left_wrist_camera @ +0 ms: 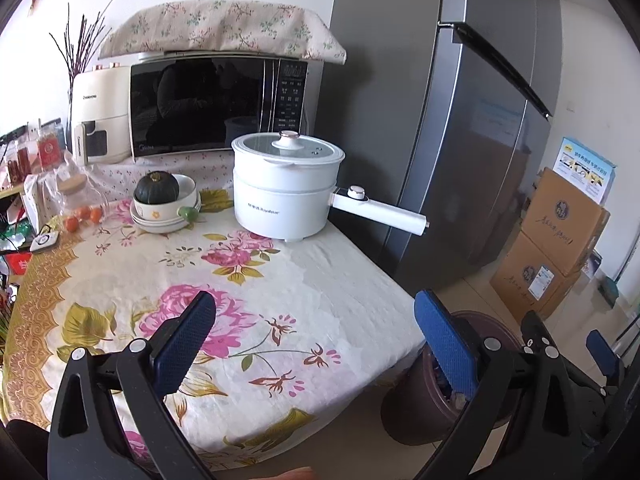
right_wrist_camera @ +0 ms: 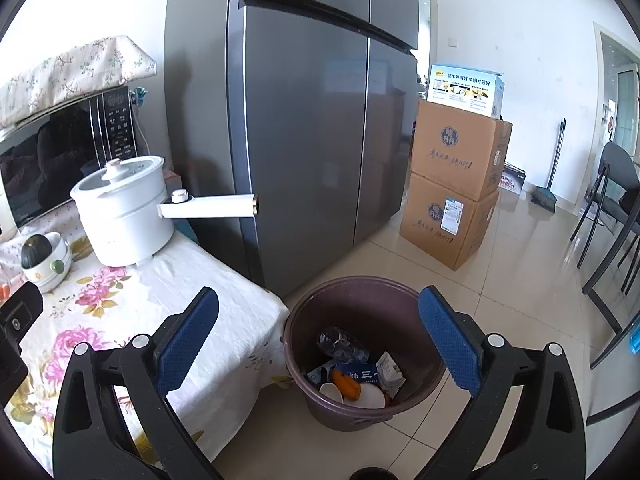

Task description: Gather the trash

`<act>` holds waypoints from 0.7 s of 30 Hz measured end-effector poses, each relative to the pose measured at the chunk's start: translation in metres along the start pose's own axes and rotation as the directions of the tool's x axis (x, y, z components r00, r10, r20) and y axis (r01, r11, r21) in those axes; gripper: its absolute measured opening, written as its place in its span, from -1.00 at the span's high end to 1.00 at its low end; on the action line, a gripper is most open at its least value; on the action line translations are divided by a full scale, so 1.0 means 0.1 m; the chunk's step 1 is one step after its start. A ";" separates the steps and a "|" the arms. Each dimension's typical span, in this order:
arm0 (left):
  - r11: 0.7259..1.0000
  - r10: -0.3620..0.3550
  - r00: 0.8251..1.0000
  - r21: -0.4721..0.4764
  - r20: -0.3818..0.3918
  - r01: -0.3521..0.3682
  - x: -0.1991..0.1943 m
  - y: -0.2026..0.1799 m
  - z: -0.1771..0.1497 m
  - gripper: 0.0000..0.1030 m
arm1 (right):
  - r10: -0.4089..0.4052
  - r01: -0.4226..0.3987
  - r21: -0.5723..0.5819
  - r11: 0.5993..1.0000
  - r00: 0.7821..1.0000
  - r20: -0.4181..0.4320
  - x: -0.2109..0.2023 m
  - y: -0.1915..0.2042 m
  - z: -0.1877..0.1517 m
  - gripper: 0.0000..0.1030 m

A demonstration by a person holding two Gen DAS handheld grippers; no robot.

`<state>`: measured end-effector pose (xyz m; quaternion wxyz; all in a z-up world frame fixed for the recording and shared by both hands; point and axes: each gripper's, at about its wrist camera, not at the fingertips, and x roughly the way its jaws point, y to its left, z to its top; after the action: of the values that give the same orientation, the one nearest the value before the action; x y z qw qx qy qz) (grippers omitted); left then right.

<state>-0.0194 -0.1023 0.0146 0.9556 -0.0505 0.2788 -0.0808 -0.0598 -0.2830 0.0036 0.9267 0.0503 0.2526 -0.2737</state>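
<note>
We hold our left gripper (left_wrist_camera: 316, 340) and right gripper (right_wrist_camera: 319, 338) spread wide and empty, the right above the round maroon plastic bin (right_wrist_camera: 304, 320) of trash.

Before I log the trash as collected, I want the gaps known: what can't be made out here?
- Trash bin: in the left wrist view the left gripper finger hides its contents.
- Bin bottom, right wrist view: piled trash covers deeper items.
- Table left edge, left wrist view: clutter too small, cut off.

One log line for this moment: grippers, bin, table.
left gripper: open, empty | right gripper: open, empty | dark purple plastic bin: holds trash | floral tablecloth: no loose trash visible
</note>
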 end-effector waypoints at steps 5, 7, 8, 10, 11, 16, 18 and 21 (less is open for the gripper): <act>1.000 0.004 1.000 0.001 -0.004 -0.004 -0.03 -0.04 0.04 -0.88 | 0.016 -0.016 0.008 1.000 1.000 0.007 -0.05 -0.01 0.05 -0.86; 1.000 0.006 1.000 0.000 -0.005 -0.006 -0.03 -0.04 0.04 -0.88 | 0.019 -0.019 0.008 1.000 1.000 0.010 -0.06 -0.02 0.06 -0.86; 1.000 0.007 1.000 -0.001 -0.006 -0.007 -0.03 -0.05 0.05 -0.88 | 0.021 -0.021 0.008 1.000 1.000 0.010 -0.06 -0.02 0.06 -0.86; 1.000 0.009 1.000 -0.004 -0.008 -0.009 -0.04 -0.05 0.05 -0.88 | 0.023 -0.023 0.008 1.000 1.000 0.006 -0.06 -0.02 0.06 -0.86; 1.000 0.010 1.000 -0.006 -0.009 -0.010 -0.04 -0.05 0.06 -0.88 | 0.025 -0.025 0.009 1.000 1.000 0.005 -0.05 -0.02 0.07 -0.86; 1.000 0.021 1.000 -0.008 -0.010 -0.021 -0.01 -0.05 0.07 -0.88 | 0.023 -0.023 0.011 1.000 1.000 0.007 -0.05 -0.03 0.07 -0.86; 1.000 0.021 1.000 -0.011 -0.016 -0.021 0.01 -0.05 0.08 -0.88 | 0.024 -0.024 0.012 1.000 1.000 0.006 -0.04 -0.03 0.07 -0.86; 1.000 0.016 1.000 -0.014 -0.025 -0.017 0.03 -0.05 0.08 -0.88 | 0.025 -0.025 0.012 1.000 1.000 0.006 -0.05 -0.03 0.07 -0.86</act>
<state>-0.0132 -0.1078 0.0199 0.9523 -0.0542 0.2917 -0.0715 -0.0617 -0.2852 0.0120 0.9304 0.0582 0.2478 -0.2637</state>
